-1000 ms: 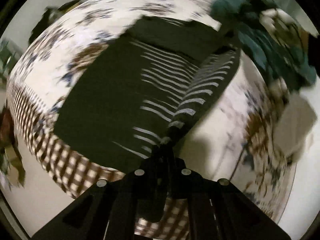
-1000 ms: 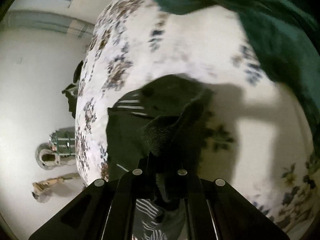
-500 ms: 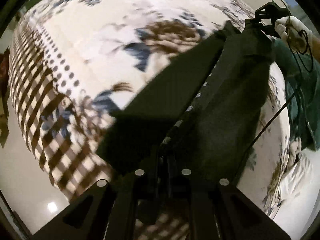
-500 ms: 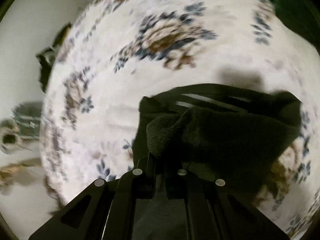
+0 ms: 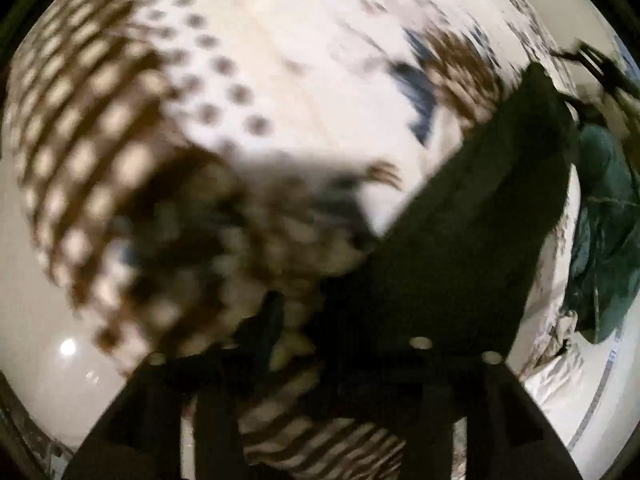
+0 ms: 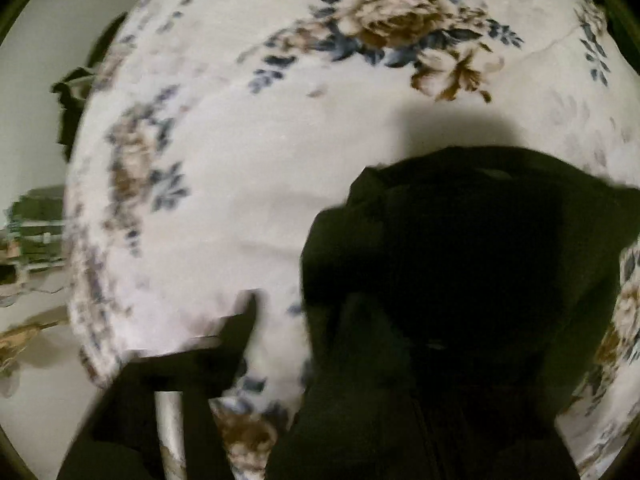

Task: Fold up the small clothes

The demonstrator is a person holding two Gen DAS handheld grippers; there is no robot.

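A small black garment (image 5: 472, 240) lies folded on the floral bedspread (image 5: 304, 80). In the left wrist view it runs from my right finger up toward the right gripper at the far end. My left gripper (image 5: 320, 320) is open, its left finger (image 5: 264, 332) spread apart from the cloth, which drapes over the right finger. In the right wrist view the black garment (image 6: 460, 260) lies in a heap over the right side. My right gripper (image 6: 320, 328) is open, its left finger (image 6: 240, 324) bare over the bedspread (image 6: 260, 160).
A dark green garment (image 5: 600, 220) lies at the right of the bed in the left wrist view. The bed's checked edge (image 5: 80, 140) drops to a pale floor (image 5: 36, 340). In the right wrist view, a dark object (image 6: 72, 100) and clutter stand on the floor at left.
Both grippers were shut on the black garment and have opened, letting it go. The garment has come down folded onto the bedspread, its white stripes now hidden.
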